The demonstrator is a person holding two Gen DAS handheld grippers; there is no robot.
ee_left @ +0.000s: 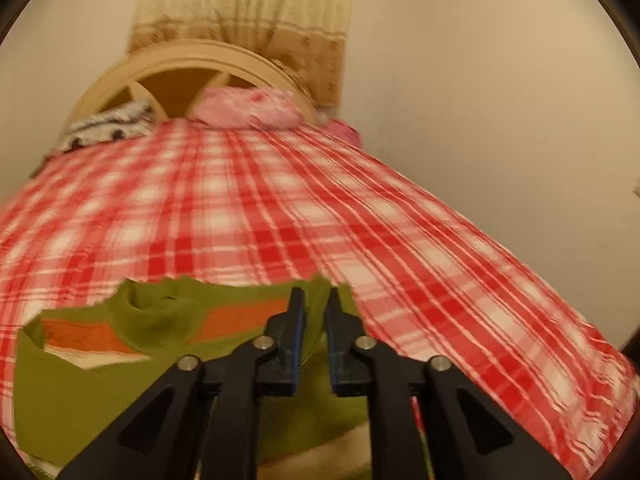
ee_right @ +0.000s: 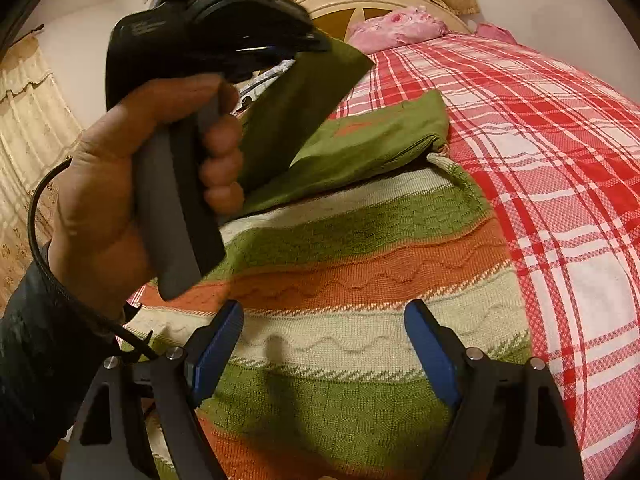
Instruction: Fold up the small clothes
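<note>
A small knitted sweater [ee_right: 340, 288] with green, orange and cream stripes lies on the bed. My left gripper [ee_left: 314, 300] is shut on the sweater's green sleeve [ee_left: 180, 320]; in the right wrist view the left gripper [ee_right: 304, 46] holds that green sleeve [ee_right: 304, 92] lifted above the sweater body. My right gripper [ee_right: 324, 320] is open and empty, its blue-padded fingers [ee_right: 430, 344] hovering just above the sweater's lower stripes.
The bed has a red and white checked cover [ee_right: 560, 168] stretching right and back. A pink pillow [ee_right: 400, 26] and a round cream headboard [ee_left: 180, 64] are at the far end. A patterned cloth [ee_left: 108, 124] lies at the back left. Curtains [ee_left: 248, 8] hang behind.
</note>
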